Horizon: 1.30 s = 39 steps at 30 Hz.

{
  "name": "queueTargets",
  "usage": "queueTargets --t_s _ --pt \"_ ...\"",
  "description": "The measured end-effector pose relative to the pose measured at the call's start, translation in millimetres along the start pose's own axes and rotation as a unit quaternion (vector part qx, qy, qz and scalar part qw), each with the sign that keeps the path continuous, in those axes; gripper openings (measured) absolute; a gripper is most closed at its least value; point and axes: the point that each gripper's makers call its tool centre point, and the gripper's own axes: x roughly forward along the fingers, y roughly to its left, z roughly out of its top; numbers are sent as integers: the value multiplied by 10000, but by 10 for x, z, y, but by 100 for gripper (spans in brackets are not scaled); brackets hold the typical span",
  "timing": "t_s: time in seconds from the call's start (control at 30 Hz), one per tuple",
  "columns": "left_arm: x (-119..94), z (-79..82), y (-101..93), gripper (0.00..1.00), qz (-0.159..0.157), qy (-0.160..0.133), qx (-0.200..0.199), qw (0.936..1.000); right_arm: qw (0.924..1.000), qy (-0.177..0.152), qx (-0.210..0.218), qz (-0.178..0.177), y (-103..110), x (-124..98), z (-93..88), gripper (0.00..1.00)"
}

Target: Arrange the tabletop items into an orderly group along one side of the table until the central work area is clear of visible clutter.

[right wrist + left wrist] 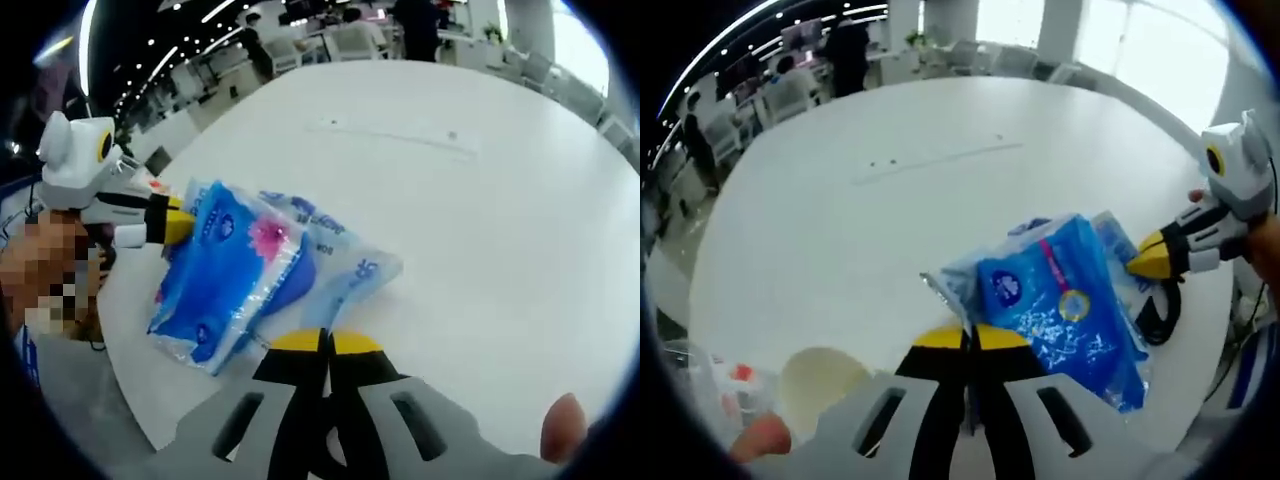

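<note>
A blue plastic packet (1060, 300) with white print and clear sealed edges lies near the edge of the white table (870, 210). My left gripper (971, 338) is shut, its yellow tips pinching the packet's near clear edge. My right gripper (1152, 260) comes in from the right with its yellow tip on the packet's far edge. In the right gripper view the same packet (245, 270) sits just ahead of my right gripper (327, 344), which is shut on its near edge, while the left gripper (172, 226) meets it from the left.
A black cable (1162, 315) loops beside the packet at the table edge. A cream round object (820, 378) and a clear bag with red contents (728, 385) lie low on the left. The wide table (480, 220) stretches beyond; office chairs and people stand behind it.
</note>
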Motion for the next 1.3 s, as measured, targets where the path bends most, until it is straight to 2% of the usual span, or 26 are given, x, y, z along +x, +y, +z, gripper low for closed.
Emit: queueTargets --t_s 0.2,0.5,0.7,1.3 --pt "73 -105 24 0 64 277 42 9996 9999 95 -27 34 -1 70 -38 2" --pt "129 -157 16 0 154 403 216 9988 9997 234 -43 41 -18 137 -121 2" --pt "145 -229 19 0 181 527 260 9981 9998 207 -33 38 -25 132 -110 2" --pt "113 -143 20 19 293 324 292 9986 9997 235 -16 25 -41 118 -135 5"
